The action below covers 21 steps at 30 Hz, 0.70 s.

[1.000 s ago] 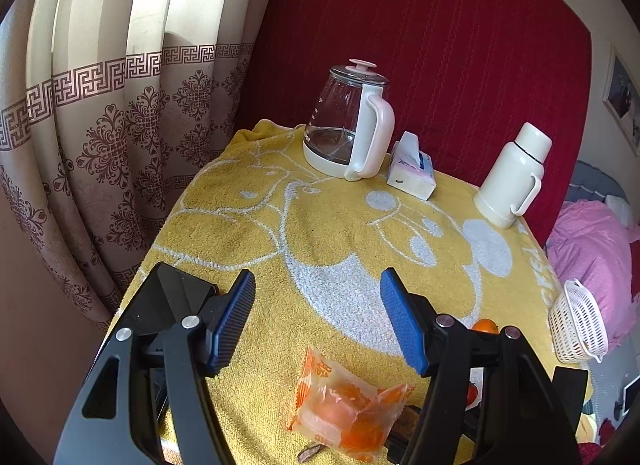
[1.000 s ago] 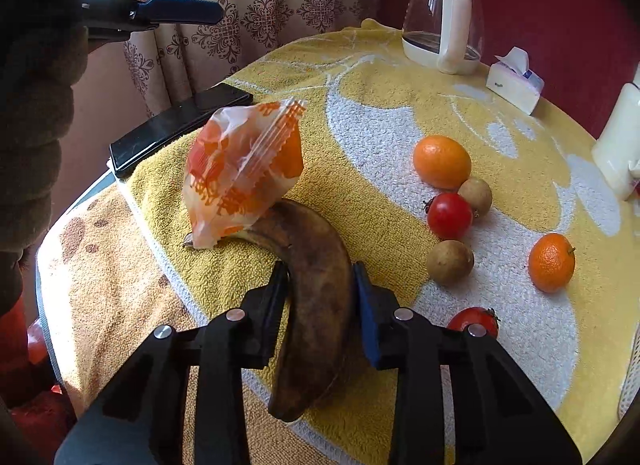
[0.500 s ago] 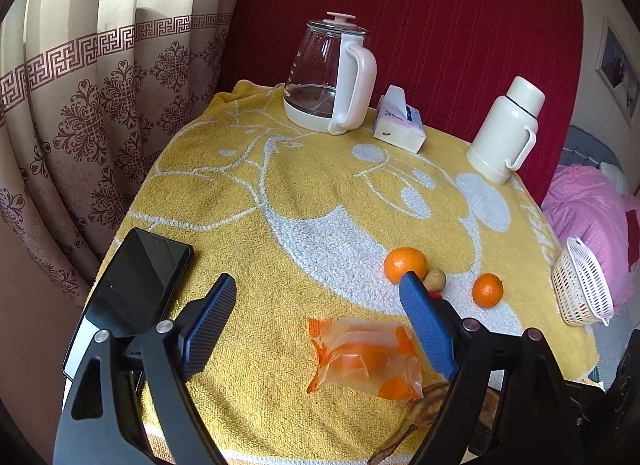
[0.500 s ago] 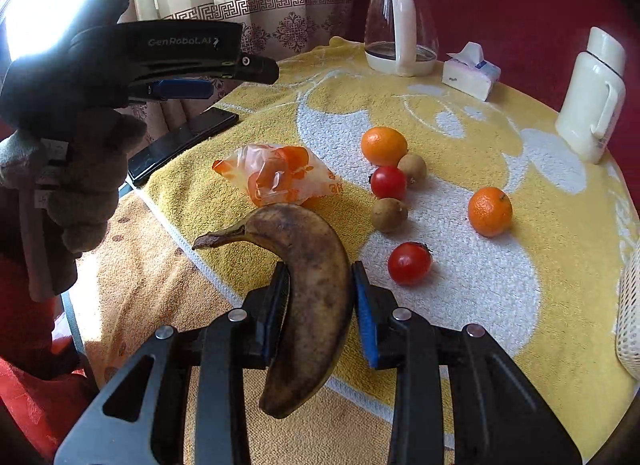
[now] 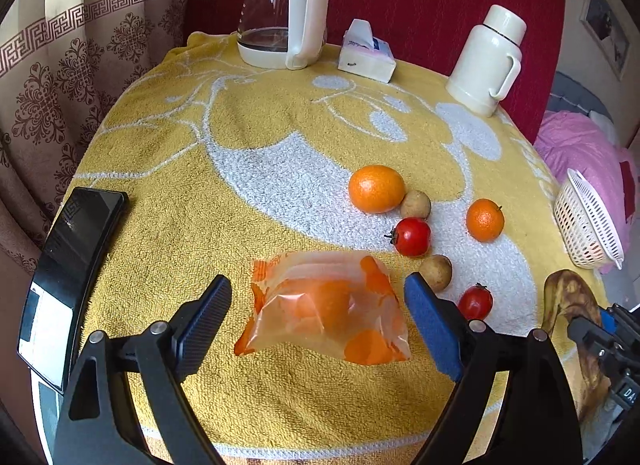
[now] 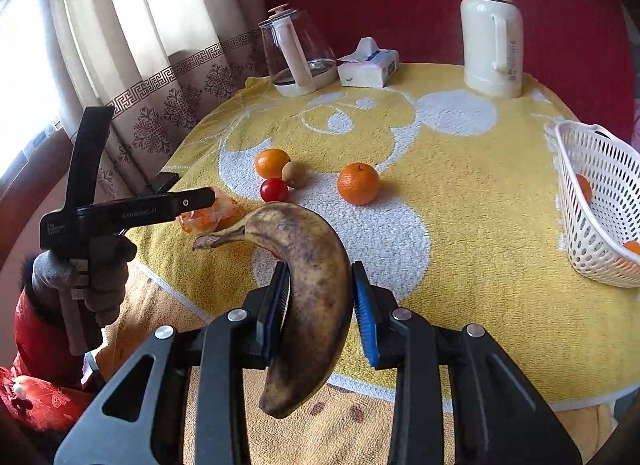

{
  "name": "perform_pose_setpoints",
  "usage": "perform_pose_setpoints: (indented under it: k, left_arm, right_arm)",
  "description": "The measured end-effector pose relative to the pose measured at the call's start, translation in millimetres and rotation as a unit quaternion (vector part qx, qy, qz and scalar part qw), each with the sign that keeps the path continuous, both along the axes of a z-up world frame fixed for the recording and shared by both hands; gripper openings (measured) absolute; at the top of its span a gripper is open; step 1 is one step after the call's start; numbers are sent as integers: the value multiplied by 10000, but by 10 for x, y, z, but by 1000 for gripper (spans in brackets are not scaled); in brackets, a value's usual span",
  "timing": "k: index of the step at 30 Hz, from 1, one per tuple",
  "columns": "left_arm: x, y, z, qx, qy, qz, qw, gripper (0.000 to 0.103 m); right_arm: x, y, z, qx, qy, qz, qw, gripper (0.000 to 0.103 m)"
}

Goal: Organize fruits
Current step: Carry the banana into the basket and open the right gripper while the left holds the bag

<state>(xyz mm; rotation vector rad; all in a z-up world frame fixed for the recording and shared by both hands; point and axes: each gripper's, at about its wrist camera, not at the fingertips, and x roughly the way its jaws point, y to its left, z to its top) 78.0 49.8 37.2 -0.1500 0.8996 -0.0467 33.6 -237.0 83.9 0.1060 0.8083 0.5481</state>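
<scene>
Banana (image 6: pixel 316 297), brown-spotted, is pinched mid-length between the right gripper (image 6: pixel 320 309) pads, held above the yellow towel's (image 6: pixel 460 225) near edge, stem pointing left. Left gripper (image 5: pixel 318 321), gripped by a gloved hand (image 6: pixel 100 269), tilts downward with jaws just spread wide, straddling the orange-printed bag (image 5: pixel 326 311) without touching it. Only the right view shows an orange (image 6: pixel 584 187) inside the white basket (image 6: pixel 600 233); only the left shows the phone (image 5: pixel 72 273).

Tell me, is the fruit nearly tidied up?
Just begun. The white plastic basket holds a few orange fruits. The right gripper grips the brown-spotted banana. Oranges, tomatoes and an orange-printed bag wait under the open left gripper.
</scene>
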Motion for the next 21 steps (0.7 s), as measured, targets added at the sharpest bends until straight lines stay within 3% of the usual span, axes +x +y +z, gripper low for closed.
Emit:
perform_pose_setpoints:
  k: [6,10,21]
  left_arm:
    - [42,-39,-159,118,127,-15,9998,87]
    - [44,-96,-191,156,55,-180,9997,70]
    - [-48,-69,-57,158,-285,-142,9994,67]
  right_arm:
    - [35,-266,97,252,-62,-356,9990,33]
    - [54,-358,143,326,-126,-513,9981,33]
    - [75,-823,281,671,-286,-1101,9912,33]
